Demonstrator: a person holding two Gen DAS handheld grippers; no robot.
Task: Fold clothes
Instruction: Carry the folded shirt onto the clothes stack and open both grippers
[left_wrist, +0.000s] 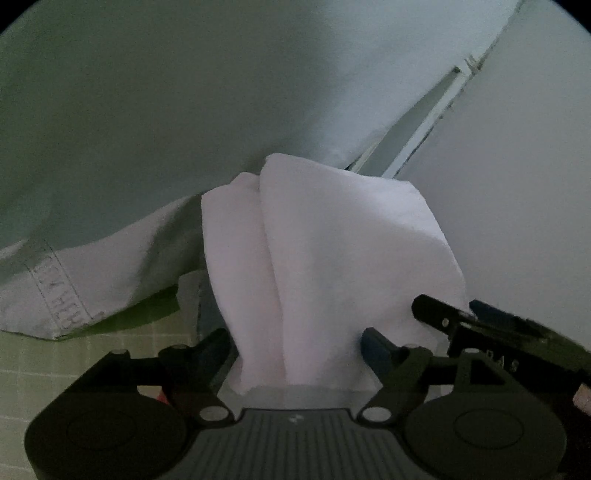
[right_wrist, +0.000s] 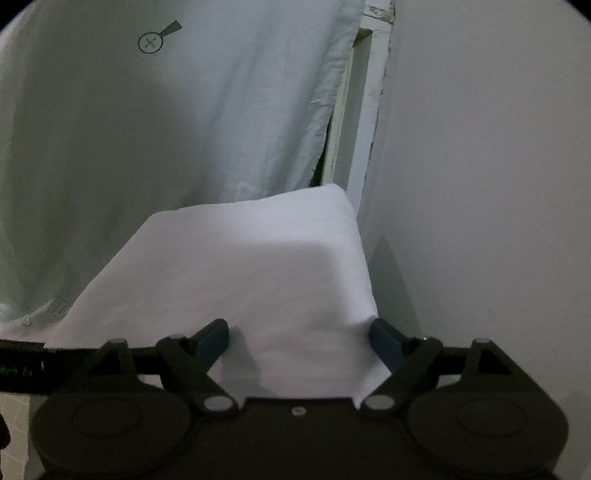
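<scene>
White cloth (right_wrist: 258, 280) between spread tongs (right_wrist: 299, 343), wall (right_wrist: 480, 184) beside.

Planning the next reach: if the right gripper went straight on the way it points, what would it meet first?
Most likely the white folded cloth, already lying between the open right gripper fingers; the hanging sheet looks farther back.

Dim, cool light. Plain pale wall (right_wrist: 480, 184) fills right of both views. White painted frame strip (right_wrist: 364, 110), paint chipped, runs up frame centre-right. Green gridded surface (left_wrist: 55, 369) at lower left of left-wrist view.
</scene>
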